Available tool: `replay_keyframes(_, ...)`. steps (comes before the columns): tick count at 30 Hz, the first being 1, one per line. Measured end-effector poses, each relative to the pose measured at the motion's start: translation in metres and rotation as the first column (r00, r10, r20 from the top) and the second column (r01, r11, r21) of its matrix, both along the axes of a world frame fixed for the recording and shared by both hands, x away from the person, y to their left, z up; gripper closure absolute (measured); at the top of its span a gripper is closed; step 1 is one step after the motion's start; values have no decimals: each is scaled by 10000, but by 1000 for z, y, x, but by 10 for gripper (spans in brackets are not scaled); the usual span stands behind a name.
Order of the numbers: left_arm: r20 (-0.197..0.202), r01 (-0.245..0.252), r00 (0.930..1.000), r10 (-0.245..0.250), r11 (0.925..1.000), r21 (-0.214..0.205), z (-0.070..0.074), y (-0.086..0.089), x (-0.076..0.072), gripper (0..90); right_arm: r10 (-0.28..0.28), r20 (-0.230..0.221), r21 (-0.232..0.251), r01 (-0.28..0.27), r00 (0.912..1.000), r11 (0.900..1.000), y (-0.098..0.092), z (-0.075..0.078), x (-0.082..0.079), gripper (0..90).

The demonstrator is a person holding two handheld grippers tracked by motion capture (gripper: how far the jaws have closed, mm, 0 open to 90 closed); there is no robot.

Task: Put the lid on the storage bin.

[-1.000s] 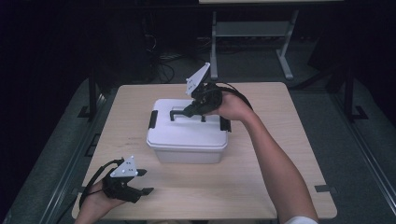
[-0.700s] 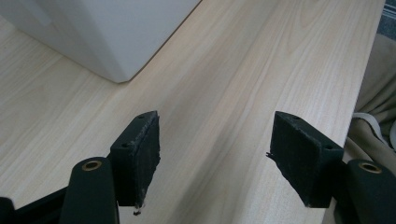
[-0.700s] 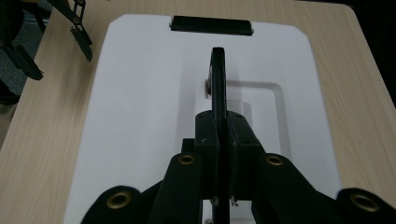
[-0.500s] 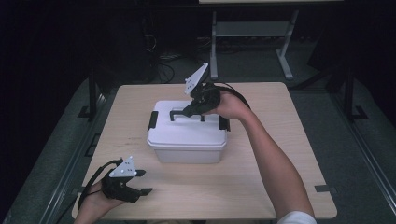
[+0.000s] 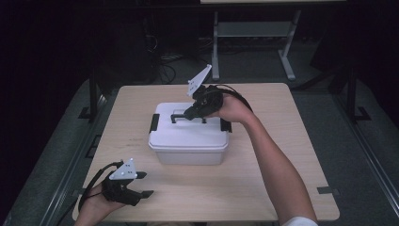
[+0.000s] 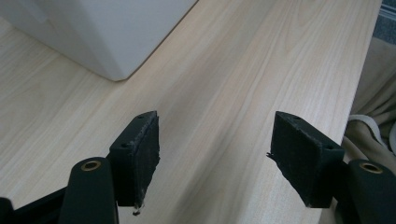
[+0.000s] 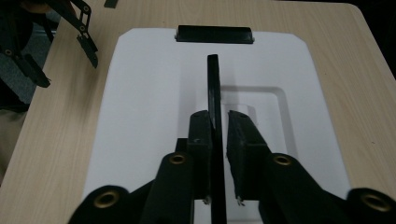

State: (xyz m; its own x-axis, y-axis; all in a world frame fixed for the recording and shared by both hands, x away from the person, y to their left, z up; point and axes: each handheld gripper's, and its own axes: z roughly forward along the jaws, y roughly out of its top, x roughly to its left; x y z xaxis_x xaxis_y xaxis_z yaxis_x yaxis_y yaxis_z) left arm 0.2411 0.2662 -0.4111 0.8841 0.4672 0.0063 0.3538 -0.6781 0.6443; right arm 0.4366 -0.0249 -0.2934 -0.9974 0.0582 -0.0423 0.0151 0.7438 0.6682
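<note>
**Right gripper clamped on box handle, left gripper idle near table corner**

Seen from the high view: a white lidded box (image 5: 189,139) sitting near the middle of a light wooden table (image 5: 282,141), with black latches at its 3 and 9 o'clock ends. On the lid, a thin black handle (image 5: 181,114) standing upright toward the 12 o'clock side.

At the box's 1 o'clock, the right gripper (image 5: 194,113), reaching in over the lid from the right hand (image 5: 231,109), forearm stretching back toward 5 o'clock. Grey three-cornered plate tilted up above it. In the right gripper view, the right gripper (image 7: 218,140) closed down to a narrow slot, both black pads pressed against the flat sides of the handle (image 7: 213,88), which runs away edge-on between them. Beyond it, the white lid (image 7: 140,116) and a black latch (image 7: 214,34) at 12 o'clock; a shallow recess in the lid at 2 o'clock of the jaws.

At the table's 7 o'clock corner, the left gripper (image 5: 142,184), held in the left hand (image 5: 96,202), well apart from the box and pointing toward 3 o'clock. In the left gripper view, the left gripper (image 6: 215,144) spread wide, nothing between the pads, bare wood beneath. A rounded corner of the box (image 6: 107,32) at 11 o'clock there, clear of the jaws; the table edge at 3 o'clock.
</note>
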Motion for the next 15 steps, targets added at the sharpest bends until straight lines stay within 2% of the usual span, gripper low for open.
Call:
replay_keyframes(6, 66, 13, 10000, -13, 10000, -65, 2, -1, 0, 323, -59, -109, -79, 58, 9999, 10000, -5, 3, -5, 686)
replay_keyframes(11, -10, -41, 10000, 41, 10000, 1, 0, 1, 0, 316, -74, -239, 191, 78, 9997, 9998, -8, 5, -10, 655)
replay_keyframes(15, 15, -46, 10000, 46, 10000, -20, 0, 0, 0, 316, -204, -228, 167, 208, 9995, 9996, -12, 3, -14, 640)
